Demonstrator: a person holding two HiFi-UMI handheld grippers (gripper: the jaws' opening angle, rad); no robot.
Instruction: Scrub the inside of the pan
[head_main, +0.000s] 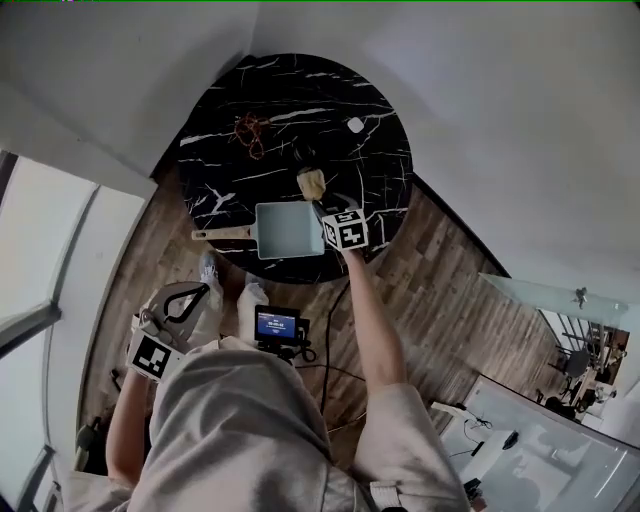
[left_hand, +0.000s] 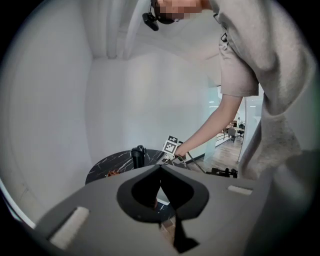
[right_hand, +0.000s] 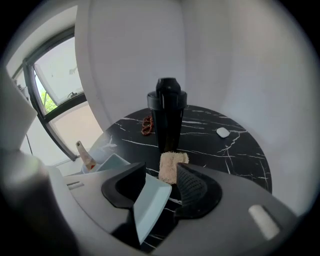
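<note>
Two tongs: right gripper (right_hand: 161, 172) spread astride pale-blue square pan (head_main: 288, 230) rim, tan sponge (head_main: 312, 183) just beyond tips; left gripper (left_hand: 161, 170) pressed together, well apart.

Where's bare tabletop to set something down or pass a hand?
Bare marble at the left of the table, between the beads and the handle of the pan, and at the right, between the small white object and the right tool. Crowded down the middle: shaker bottle, sponge, pan.
</note>
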